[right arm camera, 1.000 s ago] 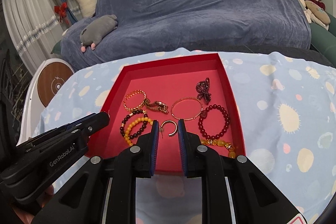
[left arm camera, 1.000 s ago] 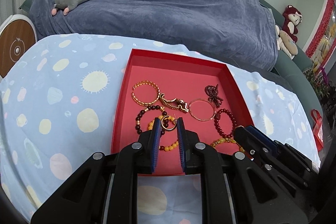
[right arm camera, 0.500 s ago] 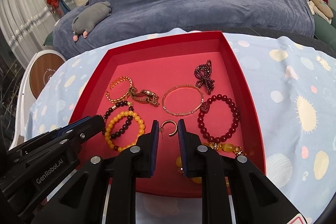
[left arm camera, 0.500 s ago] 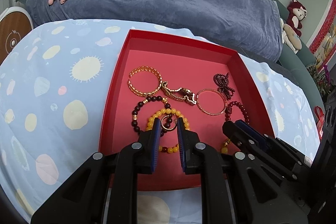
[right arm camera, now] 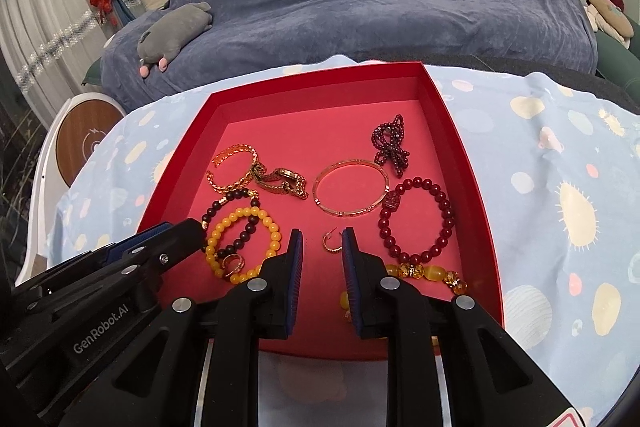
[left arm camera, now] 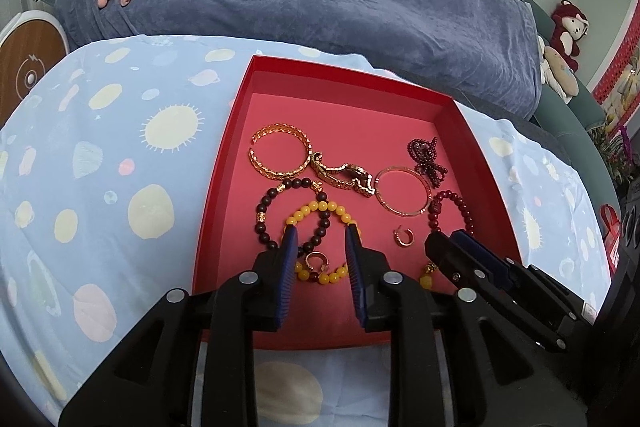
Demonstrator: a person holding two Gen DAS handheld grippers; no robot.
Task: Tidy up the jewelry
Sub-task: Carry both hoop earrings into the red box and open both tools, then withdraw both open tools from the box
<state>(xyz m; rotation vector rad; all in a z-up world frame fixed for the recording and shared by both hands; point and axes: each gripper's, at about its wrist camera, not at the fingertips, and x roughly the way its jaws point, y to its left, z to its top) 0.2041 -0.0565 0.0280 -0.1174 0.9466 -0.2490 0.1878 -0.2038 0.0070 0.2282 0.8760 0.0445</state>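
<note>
A: Which step can be judged to be in hand?

B: A release into the tray (left arm camera: 224, 163), it seems. The left gripper (left arm camera: 322, 233) is held low over the near end; its jaws have just been opening, and the ring (left arm camera: 317, 261) is seen lying between them, inside the yellow beads (left arm camera: 320, 207), pressed by neither pad.

A: And the right gripper (right arm camera: 320, 237)?

B: Its jaws have also been parting a little. The earring (right arm camera: 332, 242) is seen in the gap just ahead of the tips, on the tray floor; no pad appears to press it, so nothing is gripped.

A: Where are the other pieces placed?

B: Beyond the right gripper's tips the bangle (right arm camera: 351, 187) is seen, and to their right the red beads (right arm camera: 416, 219). The watch (left arm camera: 346, 179) lies well ahead of the left gripper.

A: What would be called for next?

B: Probably both grippers would be lifted straight up, so that no bead strand is snagged.
</note>
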